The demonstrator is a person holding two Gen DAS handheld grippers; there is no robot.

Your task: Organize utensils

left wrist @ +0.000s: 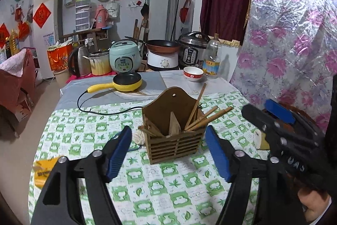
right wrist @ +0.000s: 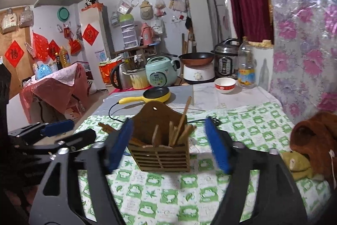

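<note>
The left hand-held gripper [left wrist: 168, 153] stands with jaws apart, nothing between its pads. At twelve o'clock from it, a wooden holder [left wrist: 174, 138] with chopsticks [left wrist: 207, 117] sits on the tabletop [left wrist: 160, 189]. At three o'clock, the right hand-held gripper [left wrist: 271, 117].

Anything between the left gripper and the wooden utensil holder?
Nothing visible. The left gripper is open, with bare checked tablecloth between its pads and the wooden utensil holder. The right gripper sits off to the side, clear of that path.
</note>
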